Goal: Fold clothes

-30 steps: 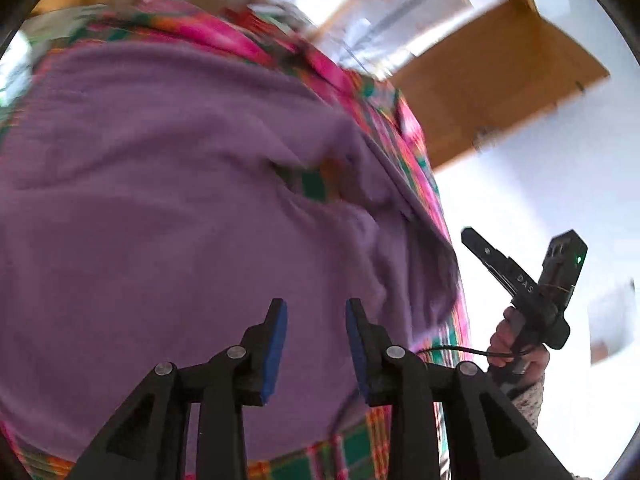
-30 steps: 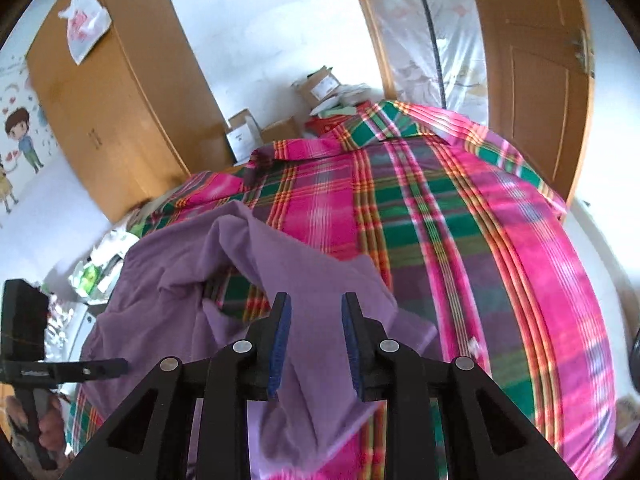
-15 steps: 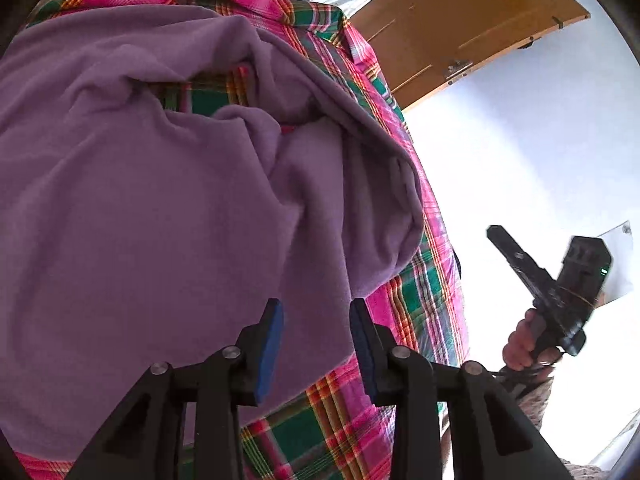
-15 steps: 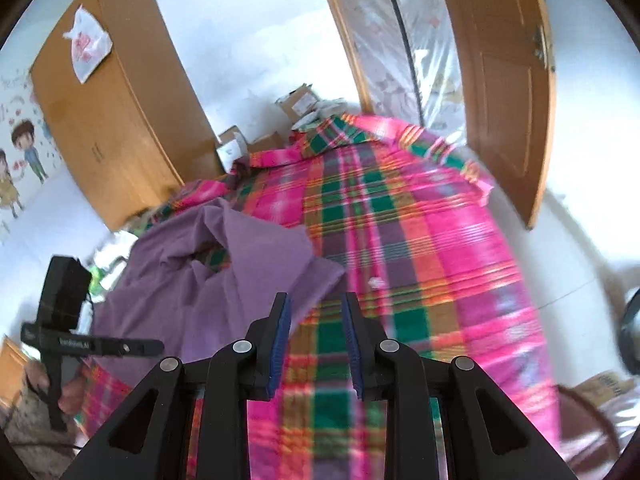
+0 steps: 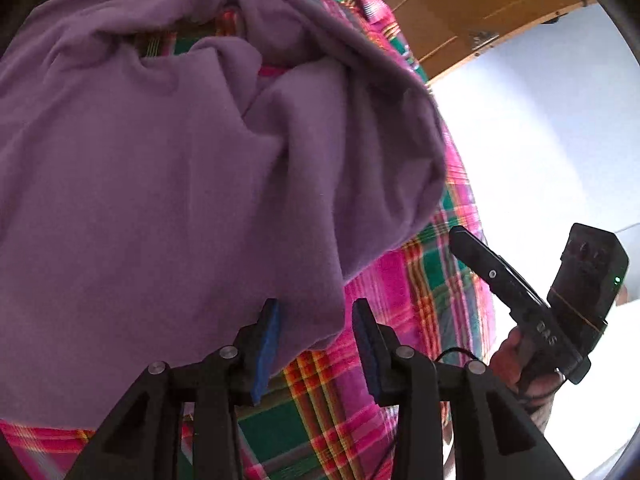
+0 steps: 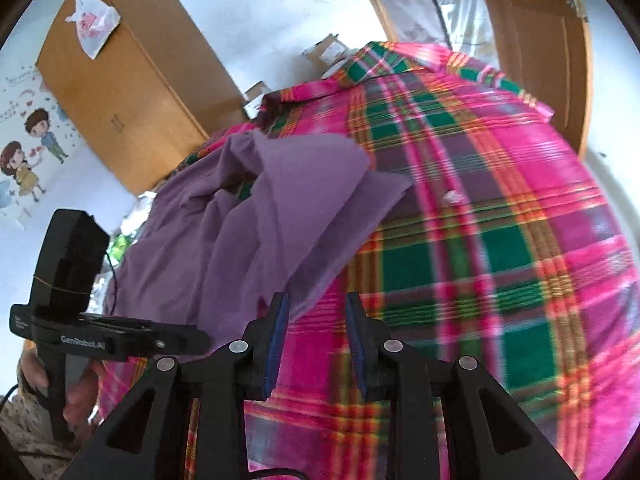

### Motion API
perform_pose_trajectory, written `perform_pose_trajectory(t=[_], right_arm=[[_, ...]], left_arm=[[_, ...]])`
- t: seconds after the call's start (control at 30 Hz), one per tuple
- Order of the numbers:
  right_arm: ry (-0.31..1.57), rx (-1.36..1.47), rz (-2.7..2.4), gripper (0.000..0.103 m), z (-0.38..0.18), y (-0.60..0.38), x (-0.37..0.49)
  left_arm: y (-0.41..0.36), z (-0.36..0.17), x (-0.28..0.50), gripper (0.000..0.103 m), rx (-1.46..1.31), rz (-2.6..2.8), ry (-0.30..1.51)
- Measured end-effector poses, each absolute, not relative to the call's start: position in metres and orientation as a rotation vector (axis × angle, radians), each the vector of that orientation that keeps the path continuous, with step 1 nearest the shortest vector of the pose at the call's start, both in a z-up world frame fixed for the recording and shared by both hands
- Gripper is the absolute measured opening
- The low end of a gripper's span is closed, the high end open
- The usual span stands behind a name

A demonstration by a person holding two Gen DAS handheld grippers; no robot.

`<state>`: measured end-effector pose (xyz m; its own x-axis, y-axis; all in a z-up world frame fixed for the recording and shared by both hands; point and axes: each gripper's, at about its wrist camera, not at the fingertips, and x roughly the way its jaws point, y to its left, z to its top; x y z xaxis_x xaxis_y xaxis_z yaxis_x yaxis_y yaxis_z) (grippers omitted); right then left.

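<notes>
A purple garment [image 5: 168, 184] lies rumpled on the pink and green plaid bedspread [image 5: 424, 292]. My left gripper [image 5: 316, 320] is open, with the garment's near hem lying in the gap between its blue pads, and nothing is pinched. In the right wrist view the same purple garment [image 6: 256, 224] is bunched with a pointed flap reaching right. My right gripper [image 6: 316, 316] is open just above the bedspread [image 6: 500, 216], with the garment's lower corner at its left pad. Each view shows the other gripper held in a hand: the right gripper [image 5: 472, 248] and the left gripper [image 6: 180, 340].
A wooden wardrobe [image 6: 120, 84] with a plastic bag on top stands behind the bed. Cardboard boxes [image 6: 328, 48] sit past the bed's far end, and a wooden door [image 6: 536, 40] is at the right. The right half of the bedspread carries only a small white scrap [image 6: 452, 197].
Both grippers have drawn back toward the near edge of the bed. The garment, earlier spread under the left gripper, now lies bunched with plaid showing below it. The right gripper has come closer to the garment's corner.
</notes>
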<state>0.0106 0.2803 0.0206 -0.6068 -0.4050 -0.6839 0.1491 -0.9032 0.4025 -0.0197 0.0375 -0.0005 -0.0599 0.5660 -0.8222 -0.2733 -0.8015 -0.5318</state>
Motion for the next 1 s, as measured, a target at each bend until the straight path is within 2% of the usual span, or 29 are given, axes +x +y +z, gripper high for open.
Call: perform_pose_trajectory(t=[0.13, 0.2, 0.27, 0.43, 0.5, 0.63, 0.9, 0.93, 0.97, 1.0], right_arm=[[-0.423, 1.161, -2.521, 0.03, 0.016, 0.268, 0.003], [-0.39, 1.16, -2.524, 0.03, 0.014, 0.261, -0.004], [-0.356, 1.16, -2.52, 0.03, 0.012, 0.254, -0.01], [-0.332, 1.162, -2.519, 0.03, 0.008, 0.247, -0.017], [-0.331, 1.144, -2.52, 0.03, 0.008, 0.247, -0.015], [-0.369, 1.149, -2.518, 0.035, 0.005, 0.252, -0.015], [-0.392, 1.157, -2.516, 0.035, 0.001, 0.252, -0.018], [-0.393, 1.156, -2.515, 0.035, 0.0, 0.252, -0.018], [-0.396, 1.155, -2.513, 0.035, 0.0, 0.252, -0.018], [-0.4, 1.154, -2.511, 0.035, -0.001, 0.252, -0.019]], left_arm=[[0.03, -0.004, -0.023, 0.037, -1.674, 1.894, -0.404], [0.025, -0.006, -0.024, 0.031, -1.676, 1.903, -0.431], [0.023, -0.007, -0.024, 0.021, -1.68, 1.916, -0.439], [0.018, -0.007, -0.024, 0.02, -1.69, 1.917, -0.463], [0.017, -0.006, -0.023, 0.022, -1.694, 1.921, -0.472], [0.017, -0.004, -0.022, 0.037, -1.682, 1.921, -0.494], [0.017, -0.001, -0.022, 0.037, -1.652, 1.991, -0.506], [0.014, -0.003, -0.022, 0.03, -1.649, 1.995, -0.514], [0.01, -0.005, -0.022, 0.011, -1.647, 1.999, -0.521], [0.007, -0.006, -0.022, 0.005, -1.646, 2.002, -0.527]])
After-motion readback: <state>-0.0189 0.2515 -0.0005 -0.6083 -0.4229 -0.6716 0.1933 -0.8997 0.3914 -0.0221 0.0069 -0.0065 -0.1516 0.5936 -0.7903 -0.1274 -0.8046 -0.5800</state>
